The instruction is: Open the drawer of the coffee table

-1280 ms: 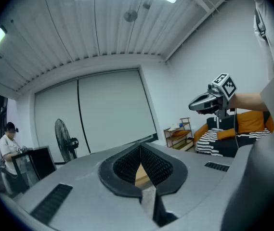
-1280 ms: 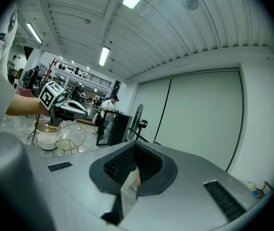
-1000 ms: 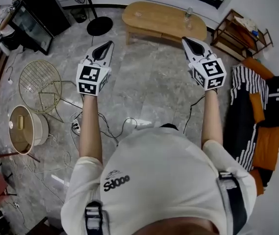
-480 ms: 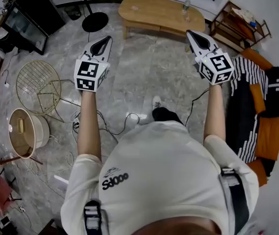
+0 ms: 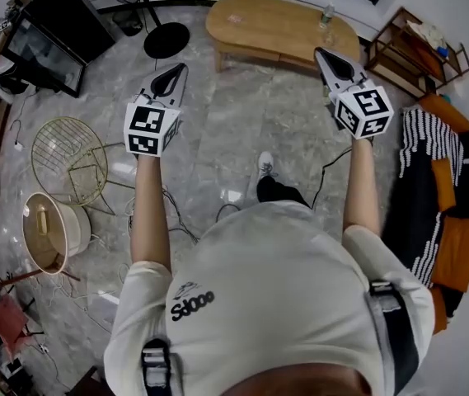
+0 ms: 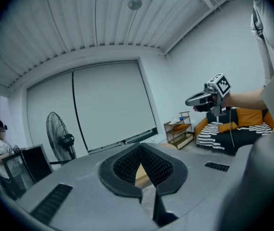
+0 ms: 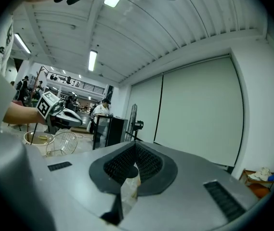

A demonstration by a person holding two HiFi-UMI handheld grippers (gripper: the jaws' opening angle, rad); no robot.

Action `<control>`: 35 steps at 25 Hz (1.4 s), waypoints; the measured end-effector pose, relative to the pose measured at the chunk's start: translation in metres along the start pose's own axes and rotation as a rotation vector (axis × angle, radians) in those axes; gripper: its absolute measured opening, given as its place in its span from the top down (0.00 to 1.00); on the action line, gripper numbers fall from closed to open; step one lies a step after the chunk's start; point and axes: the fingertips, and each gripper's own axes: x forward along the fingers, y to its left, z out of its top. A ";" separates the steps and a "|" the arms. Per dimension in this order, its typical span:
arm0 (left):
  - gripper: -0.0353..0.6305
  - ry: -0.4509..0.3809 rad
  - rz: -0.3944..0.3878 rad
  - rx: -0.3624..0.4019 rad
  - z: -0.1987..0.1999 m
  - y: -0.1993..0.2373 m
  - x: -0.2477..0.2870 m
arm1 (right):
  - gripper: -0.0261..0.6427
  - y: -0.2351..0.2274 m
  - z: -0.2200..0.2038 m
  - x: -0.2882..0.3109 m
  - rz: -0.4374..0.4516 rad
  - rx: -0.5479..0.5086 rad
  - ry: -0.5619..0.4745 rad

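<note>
Right gripper (image 7: pixel 136 144) with its grey jaws pressed together at the tips, nothing clamped between them, left gripper (image 7: pixel 78 121) raised at far left, wire basket (image 7: pixel 68 142) below it, person (image 7: pixel 100 110) beside a dark cabinet (image 7: pixel 110 131), standing fan (image 7: pixel 136 125), pale drawn blinds (image 7: pixel 199 114) beyond, strip light (image 7: pixel 92 60) overhead

White short-sleeved T-shirt (image 5: pixel 275 304) is worn, black lettering (image 5: pixel 194 305) printed on it; dark straps (image 5: pixel 395 332) are laid over both shoulders; white shoe (image 5: pixel 265 165).

Grey marble floor (image 5: pixel 242 139) with cables (image 5: pixel 178 214) trailing all over. Pedestal fan (image 6: pixel 59 137) by the big white blind (image 6: pixel 110 105), wire chair (image 5: pixel 68 157) off to one side, wooden shelf rack (image 5: pixel 415 52) next to a striped sofa (image 5: pixel 419 151) with orange cushions (image 5: pixel 457 246). Slatted ceiling (image 7: pixel 175 28), strip lights (image 7: pixel 92 60) on.
</note>
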 end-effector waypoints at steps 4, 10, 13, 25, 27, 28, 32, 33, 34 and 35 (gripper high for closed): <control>0.92 0.015 0.018 -0.029 0.002 0.029 0.065 | 0.97 -0.050 -0.014 0.052 0.022 -0.009 0.030; 0.92 0.051 0.036 -0.048 0.007 0.064 0.160 | 0.97 -0.135 -0.036 0.118 0.046 -0.006 0.067; 0.92 0.064 0.056 -0.071 0.005 0.086 0.202 | 0.97 -0.172 -0.045 0.146 0.040 0.008 0.059; 0.92 0.102 0.120 -0.076 0.007 0.132 0.313 | 0.97 -0.268 -0.076 0.213 0.078 0.029 0.065; 0.92 0.106 0.139 -0.094 0.004 0.139 0.316 | 0.97 -0.272 -0.080 0.216 0.075 0.041 0.064; 0.92 0.108 0.142 -0.101 0.002 0.140 0.317 | 0.97 -0.275 -0.082 0.217 0.070 0.048 0.065; 0.92 0.117 0.140 -0.103 -0.009 0.150 0.323 | 0.97 -0.281 -0.088 0.226 0.050 0.053 0.070; 0.92 0.118 0.140 -0.107 -0.013 0.154 0.325 | 0.97 -0.281 -0.089 0.229 0.046 0.051 0.072; 0.92 0.117 0.139 -0.112 -0.017 0.157 0.328 | 0.97 -0.280 -0.091 0.233 0.042 0.049 0.075; 0.92 0.115 0.135 -0.116 -0.022 0.161 0.331 | 0.97 -0.279 -0.093 0.237 0.037 0.044 0.079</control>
